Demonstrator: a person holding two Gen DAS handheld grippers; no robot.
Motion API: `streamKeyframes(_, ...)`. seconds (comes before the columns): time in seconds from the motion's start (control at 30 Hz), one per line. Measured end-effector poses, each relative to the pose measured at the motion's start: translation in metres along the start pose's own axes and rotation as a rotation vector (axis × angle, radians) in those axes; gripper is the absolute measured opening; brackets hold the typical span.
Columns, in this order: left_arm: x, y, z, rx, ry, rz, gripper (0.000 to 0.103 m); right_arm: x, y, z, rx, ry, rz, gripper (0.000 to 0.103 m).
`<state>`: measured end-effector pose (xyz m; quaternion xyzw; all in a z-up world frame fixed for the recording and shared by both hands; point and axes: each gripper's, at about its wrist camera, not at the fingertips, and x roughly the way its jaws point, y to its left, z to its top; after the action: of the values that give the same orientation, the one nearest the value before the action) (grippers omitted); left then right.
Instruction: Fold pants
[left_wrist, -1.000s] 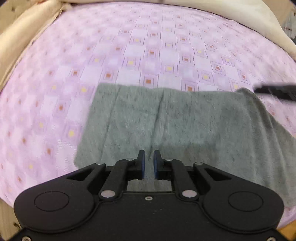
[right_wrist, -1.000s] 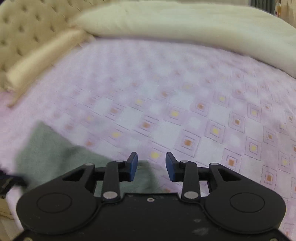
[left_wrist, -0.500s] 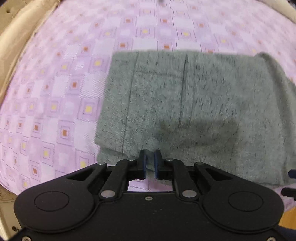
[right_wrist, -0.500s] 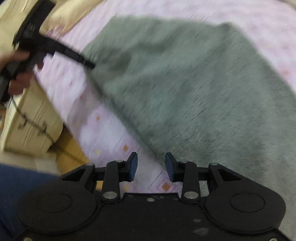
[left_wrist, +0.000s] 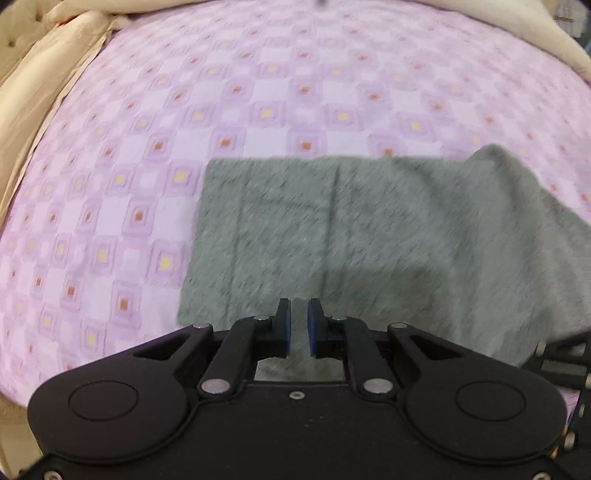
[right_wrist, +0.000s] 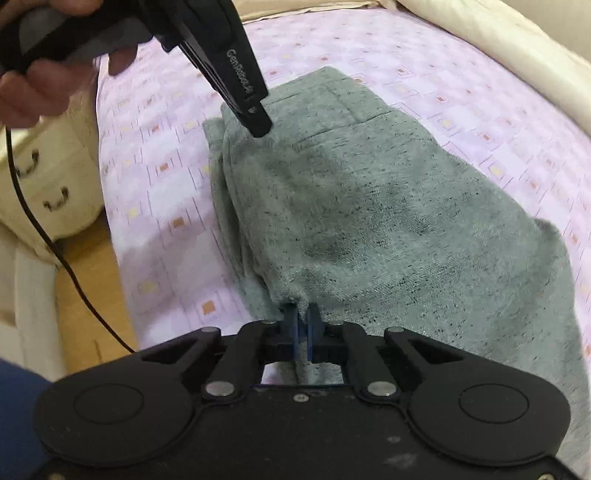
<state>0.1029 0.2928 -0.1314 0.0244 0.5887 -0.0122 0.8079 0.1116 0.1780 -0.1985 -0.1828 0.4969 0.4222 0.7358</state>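
Right wrist view: grey pants (right_wrist: 388, 206), folded into a thick pad, lie on the purple patterned bed (right_wrist: 461, 74); right claw (right_wrist: 302, 326) clenched on a pinch of the near edge, left claw (right_wrist: 258, 127) poised at the far end of that same edge, contact uncertain. Left wrist view: left claw (left_wrist: 299, 328) with jaws narrowly parted and nothing visibly between them, pants (left_wrist: 369, 229) directly ahead and beneath. Long axis runs claw to claw along the gripped edge; judged next move folds it across the bed.
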Motion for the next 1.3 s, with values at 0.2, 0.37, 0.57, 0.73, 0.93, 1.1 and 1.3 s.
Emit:
streamKeyframes(0.2,0.023,-0.023,0.005,0.076,0.029,-0.002,0.020,-0.008,0.002,-0.018,-0.016,0.035,0.060,0.010)
streamKeyframes(0.37,0.036,-0.029,-0.006,0.159,0.142,0.047,0.019,-0.040,-0.030,-0.016,0.166,-0.059,0.027,0.024)
streamKeyframes(0.57,-0.002,-0.042,0.038,0.190,0.048,-0.034,0.017,-0.085,-0.094,-0.011,0.344,-0.245,-0.289,0.042)
streamKeyframes(0.73,0.004,-0.074,0.112,0.205,0.014,-0.141,0.019,-0.061,-0.165,0.007,0.422,-0.230,-0.274,0.043)
streamKeyframes(0.93,0.022,-0.101,0.163,0.223,0.091,-0.247,0.019,-0.019,-0.207,0.018,0.368,-0.111,-0.074,0.042)
streamKeyframes(1.1,0.031,-0.122,0.174,0.299,0.124,-0.295,0.032,-0.017,-0.169,0.012,0.263,-0.084,-0.078,0.007)
streamKeyframes(1.3,0.044,-0.162,0.160,0.461,0.236,-0.336,0.034,-0.020,-0.131,0.005,0.281,-0.099,-0.140,0.007)
